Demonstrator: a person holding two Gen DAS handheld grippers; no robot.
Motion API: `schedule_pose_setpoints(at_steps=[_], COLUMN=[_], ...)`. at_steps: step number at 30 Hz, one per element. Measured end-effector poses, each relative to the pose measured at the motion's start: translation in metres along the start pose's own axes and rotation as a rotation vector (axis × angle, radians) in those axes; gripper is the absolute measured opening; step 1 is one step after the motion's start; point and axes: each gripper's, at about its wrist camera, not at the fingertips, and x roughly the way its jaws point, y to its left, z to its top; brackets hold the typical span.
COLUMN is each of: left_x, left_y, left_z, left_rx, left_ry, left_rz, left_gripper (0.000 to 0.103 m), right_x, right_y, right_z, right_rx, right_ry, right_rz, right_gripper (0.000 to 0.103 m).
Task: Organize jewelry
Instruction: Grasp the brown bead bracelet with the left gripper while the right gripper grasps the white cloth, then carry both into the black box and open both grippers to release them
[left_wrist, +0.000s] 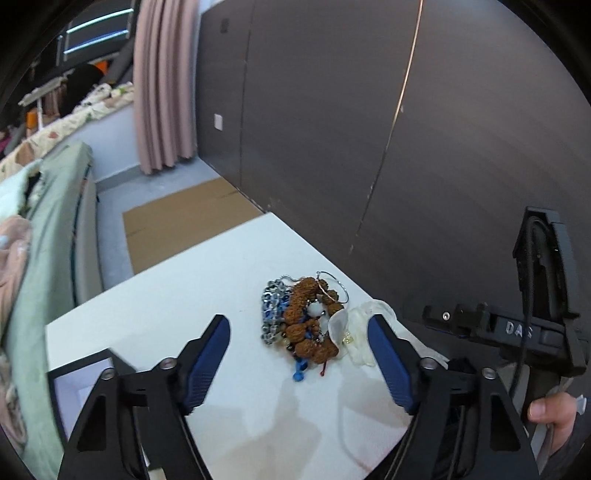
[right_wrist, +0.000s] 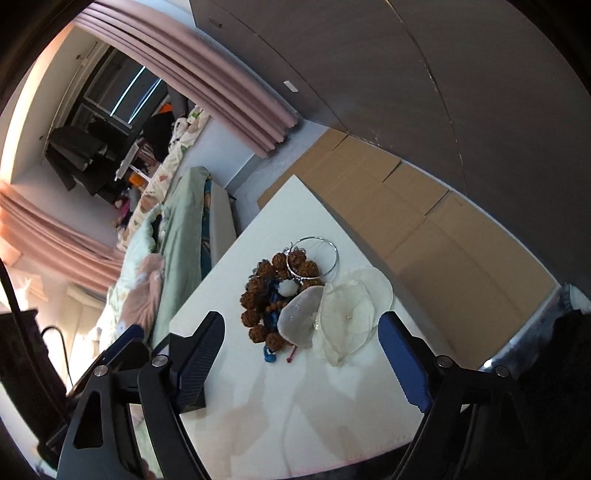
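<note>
A tangled pile of jewelry (left_wrist: 303, 317) lies on the white table (left_wrist: 184, 302): brown knobbly bead bracelets (left_wrist: 306, 306), grey-blue glass beads (left_wrist: 271, 310), a thin silver bangle (left_wrist: 332, 286), blue cord ends and pale translucent shell-like pieces (left_wrist: 364, 325). In the right wrist view the pile (right_wrist: 280, 291), bangle (right_wrist: 312, 256) and shell pieces (right_wrist: 347, 310) lie just ahead. My left gripper (left_wrist: 299, 347) is open and empty, hovering just short of the pile. My right gripper (right_wrist: 301, 343) is open and empty, also near the pile. A black-framed box (left_wrist: 79, 376) sits at the table's left edge.
A dark grey wardrobe wall (left_wrist: 369, 129) stands behind the table. Flattened cardboard (left_wrist: 184, 218) lies on the floor. A bed with green bedding (left_wrist: 44, 240) is to the left. The right gripper's body and the hand holding it (left_wrist: 546, 369) show at the right.
</note>
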Motion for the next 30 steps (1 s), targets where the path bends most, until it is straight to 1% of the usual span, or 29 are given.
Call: schedule_pose_setpoints(at_steps=[2,4,6,7,11,13,16,17,18,19,20,21,22,24,28,30], left_x=[0.010,0.022,0.035,0.040,0.064,0.074,0.090,0.095,0.101,0.104,0.105,0.103,0.100,0.093,0.075,0.066], left_y=[0.002,0.004,0.004,0.003,0.007,0.010,0.020,0.021,0.023,0.023,0.024,0.025,0.026,0.028,0.036,0.040], left_z=[0.002,0.003,0.003,0.003,0.001,-0.002,-0.010,-0.014,-0.017,-0.020,-0.021,-0.022,-0.022,-0.020,-0.018,-0.015], left_rx=[-0.006,-0.008,0.000,0.001,-0.009,-0.022,-0.065,-0.075,-0.083,-0.088,-0.091,-0.095,-0.098,-0.109,-0.140,-0.157], left_ry=[0.014,0.029,0.048,0.055,0.088,0.100,0.123,0.134,0.148,0.157,0.156,0.151,0.146,0.138,0.109,0.097], left_rz=[-0.014,-0.028,-0.036,-0.042,-0.067,-0.073,-0.057,-0.054,-0.058,-0.069,-0.074,-0.081,-0.086,-0.093,-0.103,-0.113], left_gripper=[0.069,0.064,0.061,0.058,0.055,0.051,0.046,0.044,0.039,0.037,0.037,0.034,0.024,0.019,0.019,0.019], right_x=[0.005,0.008,0.011,0.011,0.015,0.019,0.028,0.029,0.033,0.034,0.037,0.041,0.043,0.047,0.052,0.057], right_y=[-0.003,-0.010,-0.018,-0.020,-0.024,-0.026,-0.024,-0.024,-0.022,-0.021,-0.019,-0.015,-0.012,-0.005,0.007,0.012], right_z=[0.001,0.001,0.002,0.001,0.005,0.007,0.009,0.009,0.010,0.009,0.009,0.009,0.009,0.008,0.002,-0.002], right_rx=[0.008,0.036,0.086,0.097,0.130,0.136,0.131,0.127,0.118,0.113,0.106,0.092,0.079,0.049,-0.021,-0.059], right_ry=[0.014,0.022,0.023,0.022,0.016,0.020,0.039,0.042,0.052,0.057,0.062,0.069,0.074,0.077,0.093,0.113], right_rz=[-0.018,-0.037,-0.046,-0.045,-0.056,-0.061,-0.071,-0.073,-0.078,-0.079,-0.079,-0.083,-0.090,-0.104,-0.121,-0.141], right_gripper=[0.077,0.073,0.059,0.058,0.058,0.058,0.058,0.058,0.058,0.058,0.058,0.058,0.058,0.058,0.057,0.050])
